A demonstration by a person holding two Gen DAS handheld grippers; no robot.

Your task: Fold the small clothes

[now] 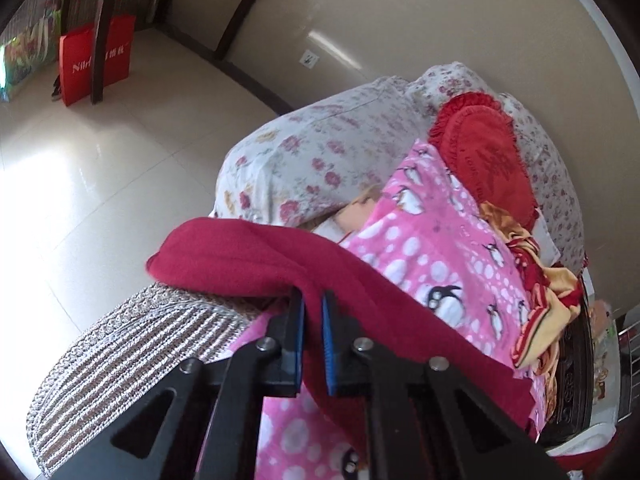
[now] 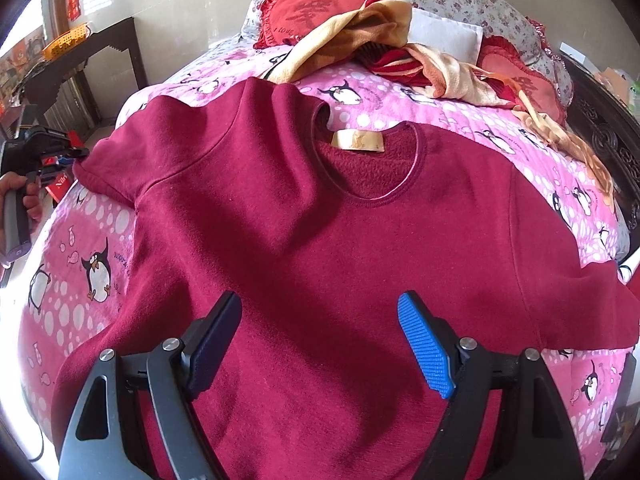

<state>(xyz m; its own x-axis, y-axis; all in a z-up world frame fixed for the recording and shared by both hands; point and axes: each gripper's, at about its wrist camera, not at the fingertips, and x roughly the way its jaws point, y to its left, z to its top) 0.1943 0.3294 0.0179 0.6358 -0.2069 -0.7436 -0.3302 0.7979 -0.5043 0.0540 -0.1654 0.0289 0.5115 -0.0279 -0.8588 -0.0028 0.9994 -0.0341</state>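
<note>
My left gripper [image 1: 313, 304] and right gripper [image 2: 320, 328] are black linkage frames with silver pivot screws and ribbed blue pads [image 2: 426, 350]; the left's grip looks grey, I think.

Home bedrm, bed w/ penguin blanket [image 2: 460, 128], floral pillows [image 1: 320, 152], tiled floor [image 1: 100, 184]

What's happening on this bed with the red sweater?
A person is folding a red sweater laid flat on a pink penguin blanket, using a hand-held gripper in each hand. The left gripper has pinched the sweater's sleeve at the bed's edge. The right gripper hangs open over the sweater's body, gripping nothing.
</note>
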